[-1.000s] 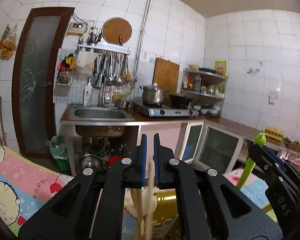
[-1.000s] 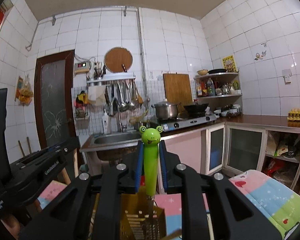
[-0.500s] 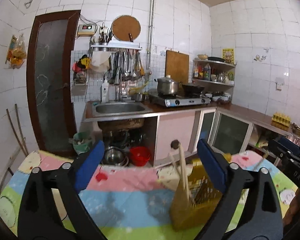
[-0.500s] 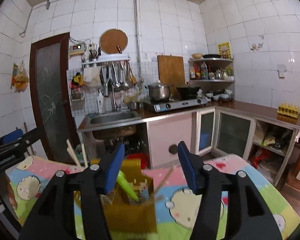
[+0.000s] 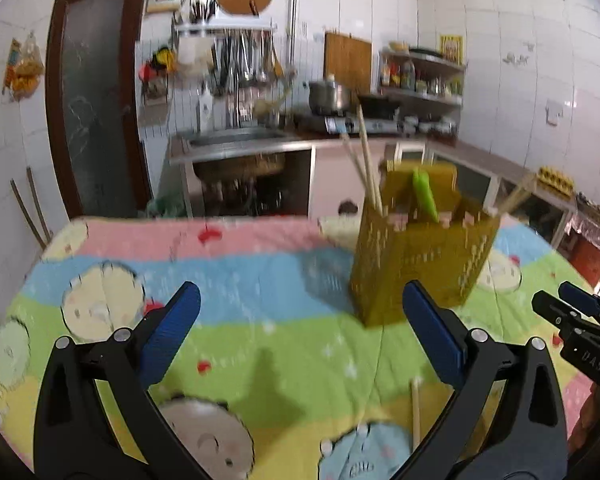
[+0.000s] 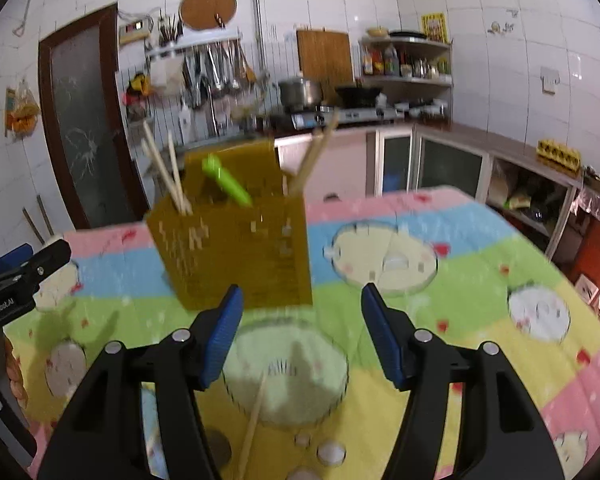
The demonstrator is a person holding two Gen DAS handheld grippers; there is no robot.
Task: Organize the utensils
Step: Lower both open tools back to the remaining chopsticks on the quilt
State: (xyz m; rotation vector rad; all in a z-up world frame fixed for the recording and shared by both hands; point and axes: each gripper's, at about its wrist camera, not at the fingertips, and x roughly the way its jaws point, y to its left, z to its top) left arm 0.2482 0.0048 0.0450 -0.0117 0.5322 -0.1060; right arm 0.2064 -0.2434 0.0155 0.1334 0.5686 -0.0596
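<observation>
The yellow utensil holder (image 5: 424, 256) stands upright on the quilted cloth (image 5: 228, 280) that covers the table, toward the far side of the cloth. Its walls are perforated. A green-handled utensil (image 5: 425, 196) leans inside it, handle up. A pair of wooden chopsticks (image 5: 366, 164) stands at the holder's left end, as the left wrist view shows it, and a second pair (image 6: 316, 156) leans out of the opposite end. One loose chopstick (image 6: 254, 416) lies flat on the cloth, nearer than the holder and apart from it; it shows below and between the fingers in the right wrist view.

The left gripper (image 5: 300, 332) is released. Its jaws have just been opening and now stand wide apart, with only cloth showing between the blue pads; the right-hand pad overlaps the holder's lower corner in the picture, but contact cannot be confirmed.

The right gripper (image 6: 302, 332) is also released. Its jaws have just been opening, to a narrower gap than the left, and nothing is between them. It sits just short of the holder.

Behind the table are a sink (image 5: 236, 140), a stove with a pot (image 5: 328, 96), and a brown door (image 5: 96, 96) in a white-tiled wall.
</observation>
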